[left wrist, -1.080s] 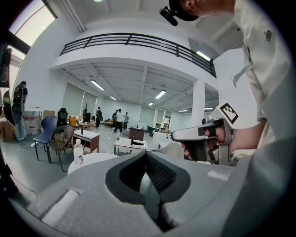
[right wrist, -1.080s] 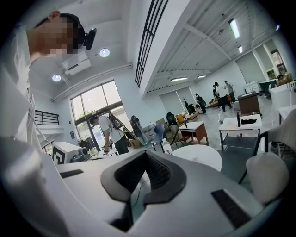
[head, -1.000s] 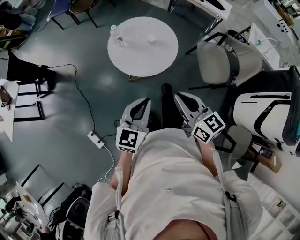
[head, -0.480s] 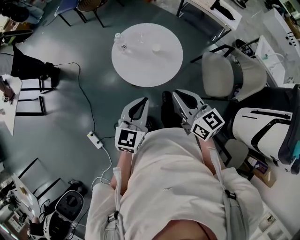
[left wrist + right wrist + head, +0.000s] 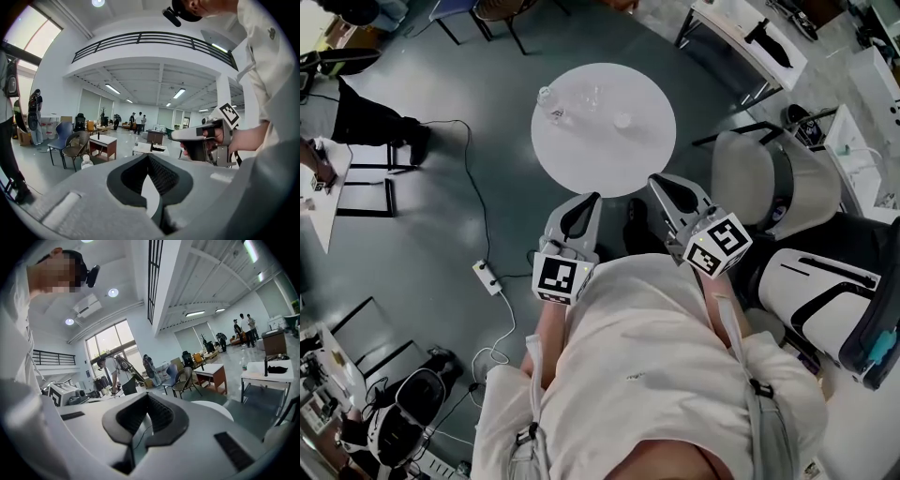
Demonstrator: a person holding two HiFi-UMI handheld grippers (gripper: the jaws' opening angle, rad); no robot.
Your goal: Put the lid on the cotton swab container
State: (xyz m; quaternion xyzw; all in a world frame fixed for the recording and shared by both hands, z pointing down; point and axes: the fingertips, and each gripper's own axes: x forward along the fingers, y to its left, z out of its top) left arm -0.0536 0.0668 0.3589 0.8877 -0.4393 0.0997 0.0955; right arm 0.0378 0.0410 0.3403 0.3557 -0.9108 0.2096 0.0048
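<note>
Head view, swab container well beyond left tongs, right tongs

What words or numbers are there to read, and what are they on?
None can be read.
Left cube: black-and-white square pattern, no letters.
Right cube: the same.
Things on the table: too small to tell.

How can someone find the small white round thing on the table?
Look at the round white table on the dark floor. A few small items sit on its far half, and the white disc, probably the lid, lies farthest right. Unlike the clear containers to its left, it is opaque.
</note>
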